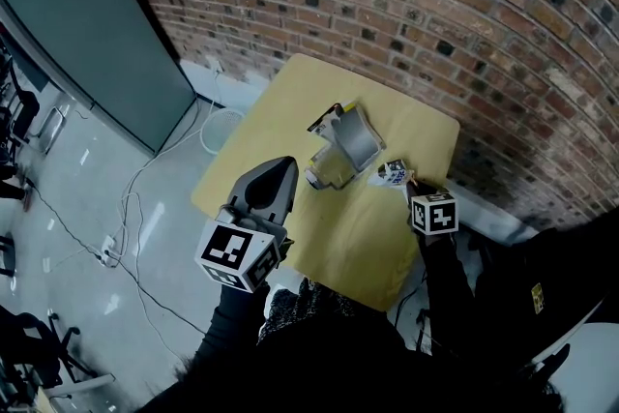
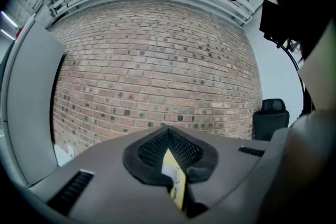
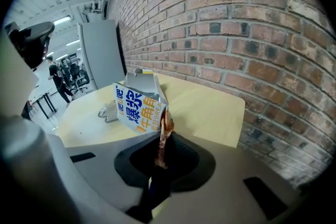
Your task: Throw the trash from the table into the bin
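On the yellow table point(image 1: 280, 92) the trash lies in the middle: a silver packet point(image 1: 355, 137) and a clear plastic cup point(image 1: 326, 169). My right gripper point(image 1: 406, 184) is at the table's right side, angled down. In the right gripper view, the right gripper point(image 3: 161, 136) is shut on a white wrapper point(image 3: 137, 107) with blue and orange print. The same wrapper point(image 1: 393, 172) shows at its tip in the head view. My left gripper point(image 1: 288, 165) hovers level over the table's near left edge. Its jaw tips point(image 2: 169, 136) meet, with only a yellow sliver showing in the slit behind them.
A brick wall point(image 1: 435, 5) runs behind the table. A grey panel point(image 1: 97, 44) leans at the left, with cables point(image 1: 126, 227) on the floor below it. A dark office chair point(image 2: 270, 115) stands by the wall. Crumpled clear plastic point(image 3: 107, 110) lies beyond the held wrapper.
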Available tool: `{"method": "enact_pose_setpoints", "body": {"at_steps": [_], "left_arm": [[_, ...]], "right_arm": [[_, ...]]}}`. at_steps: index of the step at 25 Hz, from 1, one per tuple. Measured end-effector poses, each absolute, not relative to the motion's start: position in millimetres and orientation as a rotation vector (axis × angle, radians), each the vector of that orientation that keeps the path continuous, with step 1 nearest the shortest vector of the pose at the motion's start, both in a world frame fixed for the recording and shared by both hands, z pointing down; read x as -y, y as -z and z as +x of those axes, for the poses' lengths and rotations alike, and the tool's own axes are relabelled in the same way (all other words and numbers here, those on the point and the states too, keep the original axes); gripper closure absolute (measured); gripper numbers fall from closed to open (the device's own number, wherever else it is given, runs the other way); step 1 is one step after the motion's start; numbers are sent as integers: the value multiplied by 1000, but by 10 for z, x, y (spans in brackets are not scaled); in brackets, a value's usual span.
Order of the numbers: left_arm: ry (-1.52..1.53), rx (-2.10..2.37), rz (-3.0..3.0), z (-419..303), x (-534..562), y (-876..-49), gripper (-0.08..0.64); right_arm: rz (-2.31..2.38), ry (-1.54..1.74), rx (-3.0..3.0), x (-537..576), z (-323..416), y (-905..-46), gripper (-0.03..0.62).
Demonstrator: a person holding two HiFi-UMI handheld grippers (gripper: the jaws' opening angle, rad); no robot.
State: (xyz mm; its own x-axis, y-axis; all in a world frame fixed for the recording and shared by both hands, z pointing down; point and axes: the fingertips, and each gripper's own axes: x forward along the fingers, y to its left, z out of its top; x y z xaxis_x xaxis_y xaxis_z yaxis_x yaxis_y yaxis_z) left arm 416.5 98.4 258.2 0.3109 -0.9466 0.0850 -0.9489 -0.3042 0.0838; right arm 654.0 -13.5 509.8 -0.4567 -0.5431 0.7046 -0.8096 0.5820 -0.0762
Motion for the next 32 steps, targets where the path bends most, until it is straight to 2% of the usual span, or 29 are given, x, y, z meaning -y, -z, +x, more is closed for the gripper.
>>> {"method": "enact_pose_setpoints", "body": {"at_steps": [13, 32], "left_arm": [[4, 1849, 2424, 4260, -1271, -2484, 554], [23, 2125, 2236, 4382, -2298, -2389, 554]], "right_arm": [[1083, -501, 2357, -22, 6366, -4445, 566], [856, -410, 2538, -630, 6133, -4019, 568]]}}
